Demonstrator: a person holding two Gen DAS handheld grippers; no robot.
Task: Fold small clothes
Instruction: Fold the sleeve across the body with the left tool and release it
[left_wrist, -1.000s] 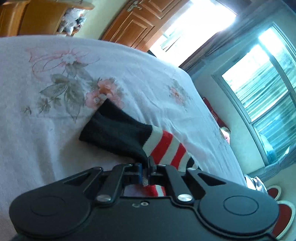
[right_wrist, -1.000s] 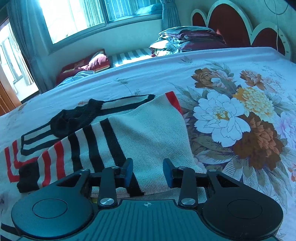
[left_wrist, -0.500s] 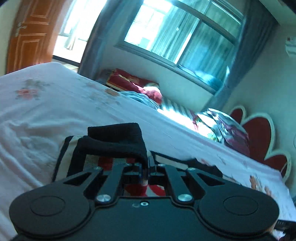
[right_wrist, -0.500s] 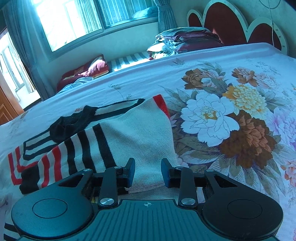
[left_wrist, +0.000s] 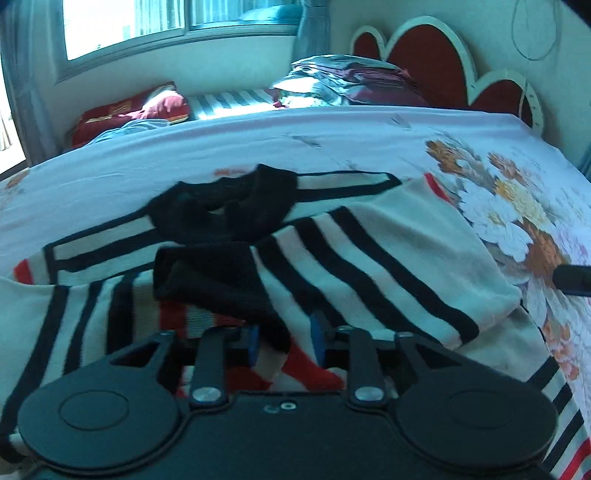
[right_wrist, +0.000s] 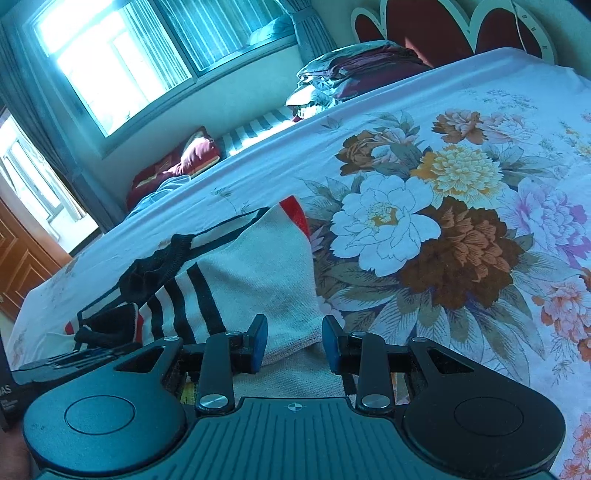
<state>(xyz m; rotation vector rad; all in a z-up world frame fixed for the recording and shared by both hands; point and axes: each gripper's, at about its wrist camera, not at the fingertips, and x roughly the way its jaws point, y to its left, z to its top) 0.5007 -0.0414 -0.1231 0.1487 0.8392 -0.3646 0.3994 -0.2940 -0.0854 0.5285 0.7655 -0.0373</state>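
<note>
The striped sweater (left_wrist: 388, 258) is coarse matt knit cloth; the floral bedsheet (right_wrist: 461, 206) is smooth woven cloth; each claw, right (right_wrist: 294, 344) and left (left_wrist: 284, 341), is matt black plastic with shiny metal screws.

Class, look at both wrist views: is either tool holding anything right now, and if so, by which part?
Nothing is held. The left tool and the right tool are both open above the striped sweater.

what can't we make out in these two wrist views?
- Striped sweater: near hem, left wrist view, hidden behind the left gripper.
- Its left side, right wrist view: covered by the right gripper.
- Black cuff: blurred, left wrist view.
- Label at left edge, right wrist view: cut off.
</note>
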